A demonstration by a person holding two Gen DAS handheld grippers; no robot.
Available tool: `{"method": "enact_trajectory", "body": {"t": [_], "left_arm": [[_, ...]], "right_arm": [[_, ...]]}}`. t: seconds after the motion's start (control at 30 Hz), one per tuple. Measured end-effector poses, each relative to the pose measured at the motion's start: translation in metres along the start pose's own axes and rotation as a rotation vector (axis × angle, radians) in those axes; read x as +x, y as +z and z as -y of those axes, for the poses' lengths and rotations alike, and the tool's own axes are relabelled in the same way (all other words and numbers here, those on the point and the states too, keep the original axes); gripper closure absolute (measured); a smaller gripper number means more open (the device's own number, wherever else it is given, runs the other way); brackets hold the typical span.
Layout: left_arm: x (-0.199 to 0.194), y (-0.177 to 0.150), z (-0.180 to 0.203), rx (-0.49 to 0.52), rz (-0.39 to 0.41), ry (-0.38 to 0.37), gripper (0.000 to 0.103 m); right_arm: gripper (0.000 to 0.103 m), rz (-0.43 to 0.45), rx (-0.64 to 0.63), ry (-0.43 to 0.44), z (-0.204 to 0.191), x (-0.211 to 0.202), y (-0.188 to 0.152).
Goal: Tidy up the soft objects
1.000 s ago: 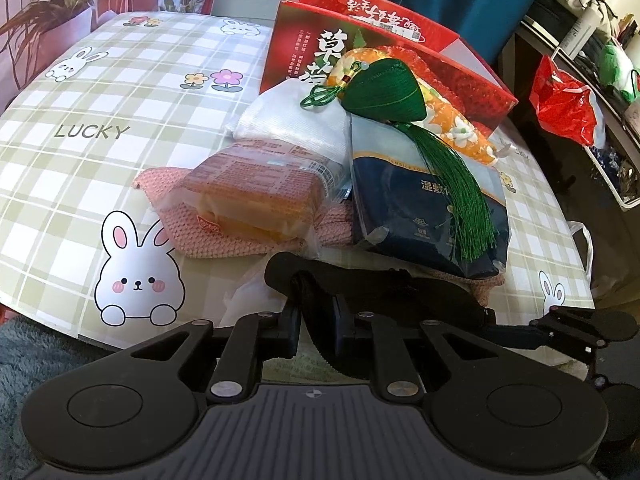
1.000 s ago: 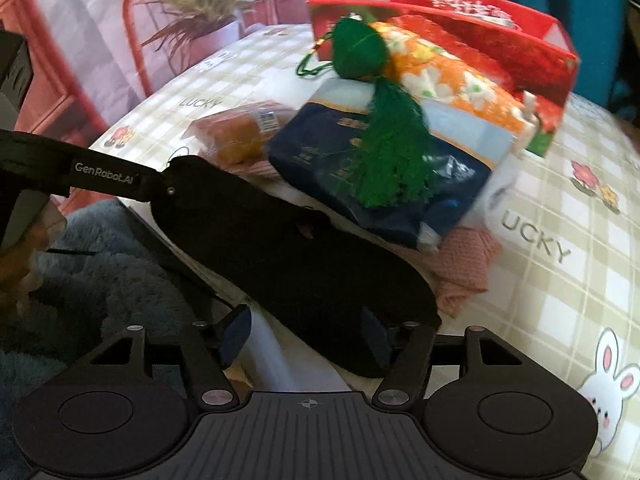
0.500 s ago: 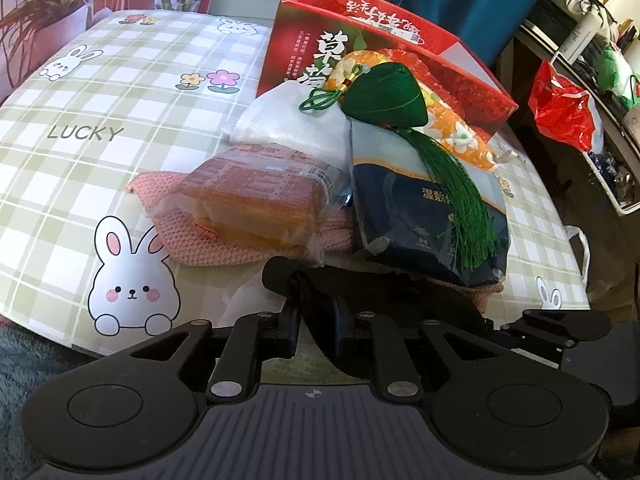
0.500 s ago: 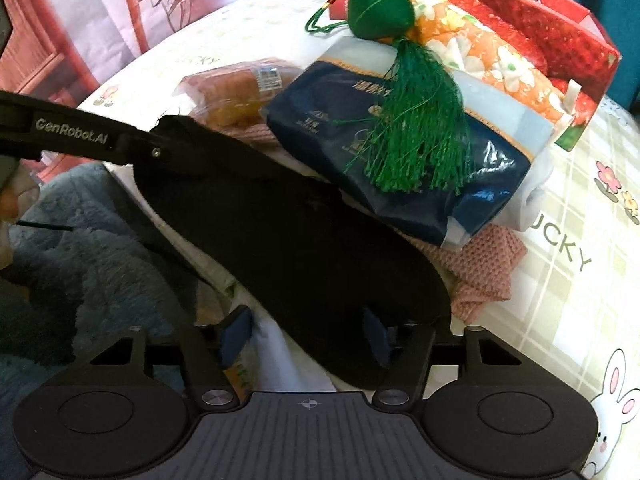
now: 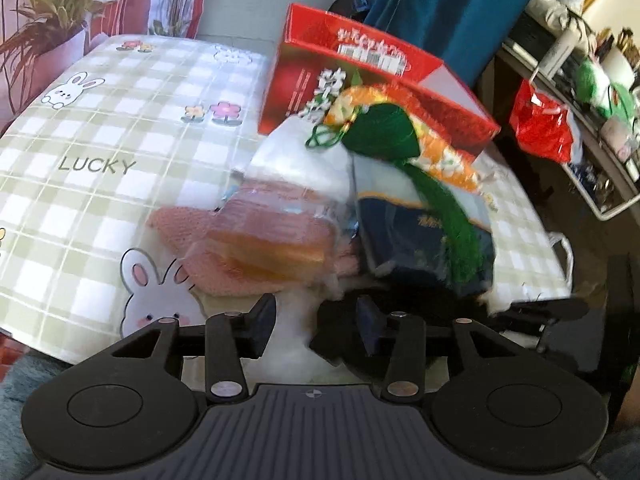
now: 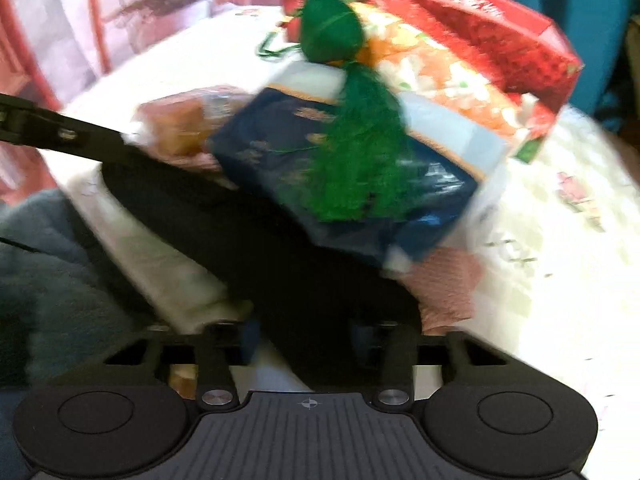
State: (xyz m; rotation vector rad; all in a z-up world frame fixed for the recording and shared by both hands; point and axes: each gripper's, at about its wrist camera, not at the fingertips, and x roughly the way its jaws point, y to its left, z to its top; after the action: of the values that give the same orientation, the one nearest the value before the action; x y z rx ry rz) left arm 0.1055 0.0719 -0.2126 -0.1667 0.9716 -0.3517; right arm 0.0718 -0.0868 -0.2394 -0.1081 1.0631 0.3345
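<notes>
A flat black eye mask (image 6: 288,264) lies at the table's near edge, partly under a navy blue packet (image 6: 340,168). A green tassel ornament (image 6: 352,128) drapes over that packet. To the left a wrapped orange cake (image 5: 272,236) rests on a pink knitted cloth (image 5: 176,224); an orange floral pouch (image 5: 440,152) leans into the far red box (image 5: 384,68).

My left tool (image 5: 316,320): matte black, ribbed grey-black centre plate with a small crosshair mark, round recessed disc each side, silver rivets on the link arms, dark blue pads on the fingers (image 5: 370,320). My right tool (image 6: 298,344): same build, blurred.
</notes>
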Motion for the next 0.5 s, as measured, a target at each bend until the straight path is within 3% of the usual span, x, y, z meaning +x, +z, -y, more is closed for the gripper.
{"method": "enact_trajectory", "body": {"t": [0.13,0.27,0.5], "left_arm": [[0.006,-0.01,-0.01,-0.011,-0.046,-0.005,0.057],[0.003,-0.01,-0.017,-0.035,-0.035,-0.01,0.057],[0.007,-0.013,-0.016,-0.033,-0.05,0.004,0.057]], "right_arm": [[0.078,0.002,0.004,-0.011,0.002,0.002,-0.002],[0.078,0.022,0.013,0.003,0.001,-0.005,-0.002],[0.074,0.049,0.033,0.16,-0.004,-0.026,0.006]]}}
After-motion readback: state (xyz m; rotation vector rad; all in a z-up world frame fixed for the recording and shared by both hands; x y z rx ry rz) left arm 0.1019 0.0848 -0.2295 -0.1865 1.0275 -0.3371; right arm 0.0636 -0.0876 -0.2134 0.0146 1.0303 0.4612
